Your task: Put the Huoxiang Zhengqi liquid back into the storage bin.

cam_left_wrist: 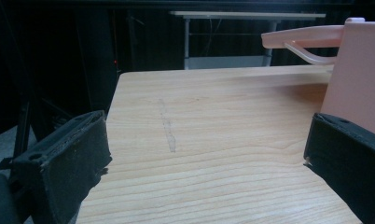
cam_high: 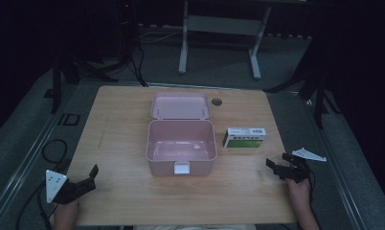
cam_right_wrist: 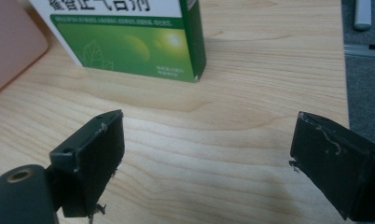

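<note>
Left tongs: my left gripper point(cam_high: 87, 178) sits at the lower left of the high view, over the table's near corner; its jaws stand wide apart with bare wood between them.
Right tongs: my right gripper point(cam_high: 280, 165) is at the lower right of the high view, near the table's right edge; its jaws gape wide and hold nothing.
Box: the green and white box point(cam_high: 244, 137) lies flat on the table right of centre, just beside the pink case and apart from it. In the right gripper view it fills the upper left point(cam_right_wrist: 129, 35), ahead of my jaws and untouched.
Case: the pink case point(cam_high: 181, 146) stands at the centre, lid point(cam_high: 180, 106) swung back and open; inside looks empty.
Table: light wooden table point(cam_high: 123, 143), darkly lit room around it.
</note>
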`<state>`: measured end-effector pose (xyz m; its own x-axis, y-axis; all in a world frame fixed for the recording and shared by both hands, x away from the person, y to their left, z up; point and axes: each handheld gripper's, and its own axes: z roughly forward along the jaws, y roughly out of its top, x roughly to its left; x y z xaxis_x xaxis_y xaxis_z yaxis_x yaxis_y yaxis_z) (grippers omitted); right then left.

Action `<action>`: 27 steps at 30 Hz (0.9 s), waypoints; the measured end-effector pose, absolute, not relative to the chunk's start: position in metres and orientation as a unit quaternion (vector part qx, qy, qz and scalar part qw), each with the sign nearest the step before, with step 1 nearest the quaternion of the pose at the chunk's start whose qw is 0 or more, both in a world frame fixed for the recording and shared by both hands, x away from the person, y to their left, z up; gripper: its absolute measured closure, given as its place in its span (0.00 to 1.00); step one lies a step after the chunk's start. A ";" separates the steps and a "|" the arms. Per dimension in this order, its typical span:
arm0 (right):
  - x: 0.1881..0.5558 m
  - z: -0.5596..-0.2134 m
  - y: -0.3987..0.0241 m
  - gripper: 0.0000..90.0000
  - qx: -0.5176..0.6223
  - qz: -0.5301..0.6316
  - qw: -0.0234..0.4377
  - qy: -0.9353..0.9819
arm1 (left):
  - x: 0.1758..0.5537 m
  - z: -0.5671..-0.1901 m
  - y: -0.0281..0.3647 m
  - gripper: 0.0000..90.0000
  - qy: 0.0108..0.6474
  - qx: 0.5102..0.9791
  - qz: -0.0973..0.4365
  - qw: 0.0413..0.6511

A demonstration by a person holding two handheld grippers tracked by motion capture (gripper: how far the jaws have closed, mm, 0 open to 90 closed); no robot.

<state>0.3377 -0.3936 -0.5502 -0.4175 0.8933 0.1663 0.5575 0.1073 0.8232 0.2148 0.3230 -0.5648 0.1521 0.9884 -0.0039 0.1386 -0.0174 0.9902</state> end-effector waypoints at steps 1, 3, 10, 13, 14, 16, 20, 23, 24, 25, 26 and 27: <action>0.337 -0.550 -0.391 0.11 0.501 0.428 0.197 0.726 | 0.215 -0.565 0.323 0.00 0.494 0.571 0.425 0.499; 0.337 -0.550 -0.390 0.11 0.499 0.428 0.197 0.728 | 0.215 -0.565 0.323 0.00 0.495 0.571 0.425 0.499; 0.338 -0.550 -0.391 0.11 0.502 0.429 0.188 0.727 | 0.215 -0.565 0.323 0.00 0.495 0.571 0.424 0.499; 0.338 -0.550 -0.391 0.11 0.496 0.426 0.185 0.733 | 0.215 -0.565 0.323 0.00 0.495 0.571 0.424 0.499; 0.339 -0.550 -0.390 0.11 0.488 0.413 0.182 0.747 | 0.215 -0.565 0.324 0.00 0.494 0.571 0.423 0.500; 0.339 -0.550 -0.391 0.11 0.474 0.397 0.181 0.765 | 0.215 -0.565 0.324 0.00 0.495 0.571 0.423 0.501; 0.339 -0.552 -0.396 0.11 0.456 0.406 0.154 0.777 | 0.215 -0.565 0.324 0.00 0.494 0.572 0.422 0.501; 0.339 -0.550 -0.397 0.11 0.435 0.402 0.151 0.791 | 0.215 -0.565 0.324 0.00 0.494 0.571 0.421 0.503; 0.339 -0.549 -0.397 0.11 0.427 0.402 0.151 0.796 | 0.215 -0.565 0.324 0.00 0.494 0.571 0.421 0.503; 0.339 -0.548 -0.398 0.11 0.419 0.402 0.151 0.801 | 0.215 -0.565 0.324 0.00 0.493 0.572 0.420 0.503; 0.339 -0.548 -0.399 0.11 0.409 0.405 0.144 0.805 | 0.215 -0.565 0.324 0.00 0.493 0.572 0.419 0.504; 0.340 -0.548 -0.400 0.11 0.402 0.409 0.134 0.808 | 0.215 -0.565 0.324 0.00 0.493 0.572 0.419 0.504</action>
<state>0.3395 -0.3997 -0.5478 -0.6408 0.7593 0.1134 0.5407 0.3415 0.7688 0.2152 0.3244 -0.5647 0.1634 0.9864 -0.0181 0.1419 -0.0054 0.9899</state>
